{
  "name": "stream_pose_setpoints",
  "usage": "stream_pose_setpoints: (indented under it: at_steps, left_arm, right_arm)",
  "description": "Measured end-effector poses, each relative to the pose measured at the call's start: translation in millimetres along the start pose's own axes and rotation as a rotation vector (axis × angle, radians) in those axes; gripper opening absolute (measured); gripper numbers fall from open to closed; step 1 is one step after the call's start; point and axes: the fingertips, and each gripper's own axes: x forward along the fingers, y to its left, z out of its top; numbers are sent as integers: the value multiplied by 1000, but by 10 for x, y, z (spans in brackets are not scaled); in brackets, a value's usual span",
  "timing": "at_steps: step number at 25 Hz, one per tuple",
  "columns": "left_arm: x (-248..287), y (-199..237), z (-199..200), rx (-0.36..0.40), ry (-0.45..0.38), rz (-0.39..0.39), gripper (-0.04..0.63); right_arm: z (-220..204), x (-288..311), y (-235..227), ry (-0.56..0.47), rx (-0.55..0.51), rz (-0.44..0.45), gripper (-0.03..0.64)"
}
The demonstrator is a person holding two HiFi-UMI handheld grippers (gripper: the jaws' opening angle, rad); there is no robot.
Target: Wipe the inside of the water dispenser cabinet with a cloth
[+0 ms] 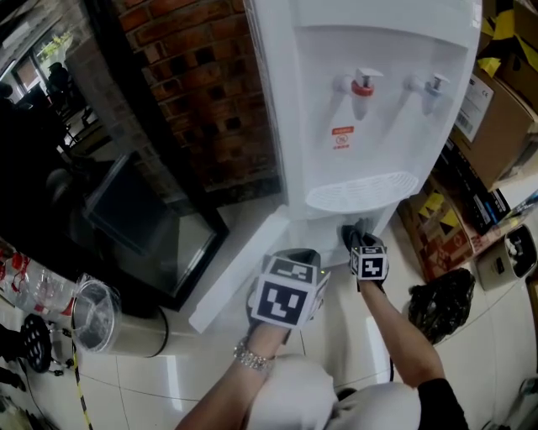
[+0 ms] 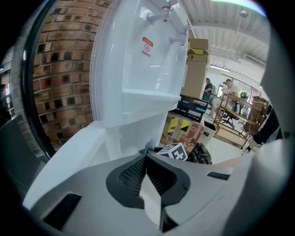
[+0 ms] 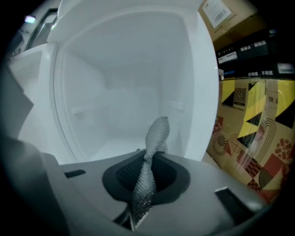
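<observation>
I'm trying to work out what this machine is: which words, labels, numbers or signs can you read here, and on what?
Nothing can be read as words.
Red sticker on the water dispenser: a crossed-out circle sign; its print is too small to read.
White label on the cardboard box: too small to read.
White print on the black boxes: too blurred to read.

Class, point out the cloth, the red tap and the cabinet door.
cloth (image 3: 146,177): right gripper view, its middle.
red tap (image 1: 362,85): head view, its red handle.
cabinet door (image 1: 239,269): head view, its white face.
</observation>
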Motion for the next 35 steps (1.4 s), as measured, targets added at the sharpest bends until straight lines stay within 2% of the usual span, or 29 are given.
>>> stream_pose_setpoints:
  at_steps: [4,7,10,13,17,22,27,31,35]
  left_arm:
    - [-14,-50,47,-13,2,17,0]
    - [94,-118,-33,-44,66,41,0]
    - [17,-261,2,-58,134,66,0]
    - [-227,-463,367,-39,157,56,0]
    - [-753,-820,1159,-16,161,0,2]
    - [-1558,-1148,2320,4,171,-30,2]
    - [-2367,-1455,3513,-16,147,-34,2]
    - [-2923,-1547,4203,-56,123,34,2]
    - [-3132,-1589,4936,-54,75,73,2]
  right_arm:
    - [43,-111,147,-12,-28,51,31]
    - [153,-388,131,17,-3,46,31]
    - [278,-950,168,80,77,53,31]
    - [572,-1565,220,111,116,64,31]
    - [1164,-2510,292,151,218,80,31]
    - [2318,-3731,399,161,273,78,31]
    - [3948,-4953,445,97,242,105,31]
    - [4909,-5785,593,105,210,163,31]
    - [5649,-6136,462,91,145,146,31]
